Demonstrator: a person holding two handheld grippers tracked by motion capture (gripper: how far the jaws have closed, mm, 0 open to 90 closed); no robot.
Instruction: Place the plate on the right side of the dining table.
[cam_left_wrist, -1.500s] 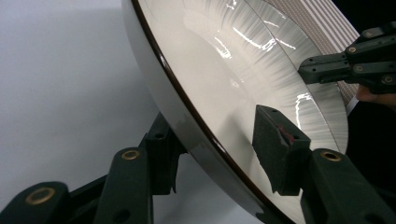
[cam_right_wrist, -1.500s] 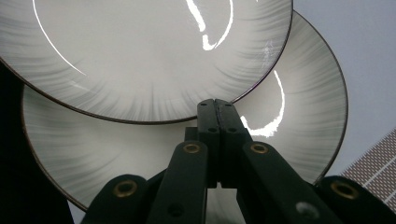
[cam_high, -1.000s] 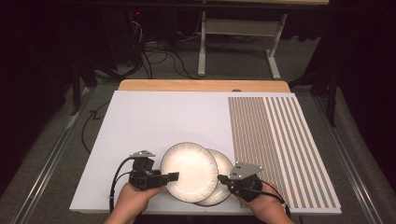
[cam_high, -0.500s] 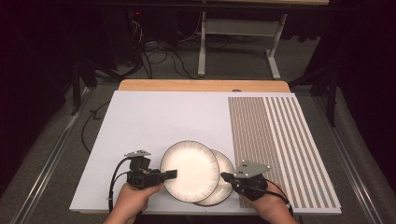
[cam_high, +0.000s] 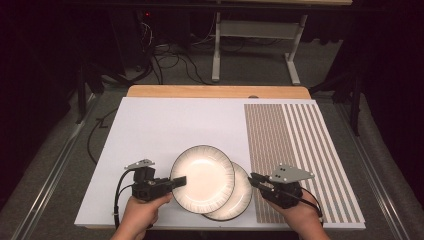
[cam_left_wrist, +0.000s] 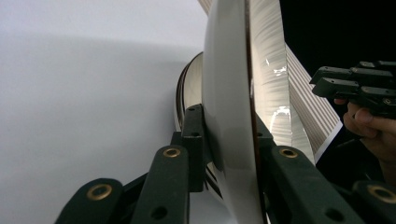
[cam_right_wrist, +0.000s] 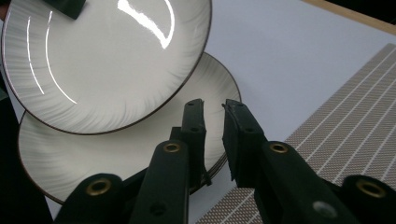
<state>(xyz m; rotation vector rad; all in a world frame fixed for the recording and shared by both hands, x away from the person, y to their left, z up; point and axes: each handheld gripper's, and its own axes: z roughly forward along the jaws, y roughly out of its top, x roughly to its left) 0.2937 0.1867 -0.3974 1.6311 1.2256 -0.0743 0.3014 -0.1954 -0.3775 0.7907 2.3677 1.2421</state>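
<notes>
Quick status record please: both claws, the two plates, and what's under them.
left claw: shut on upper plate's rim, jaws just closed on it
right claw: jaws just opening, slightly apart, nothing between them, just off the lower plate's rim
upper plate: held by its left rim, overlapping the lower one
lower plate: flat on white board
white board: striped mat on its right

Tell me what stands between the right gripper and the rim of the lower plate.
Nothing visible does. The right gripper has a narrow gap between its jaws, which have just been opening with nothing between them, just off the lower plate. The top plate, clamped by the left gripper, overlaps only its far part.
</notes>
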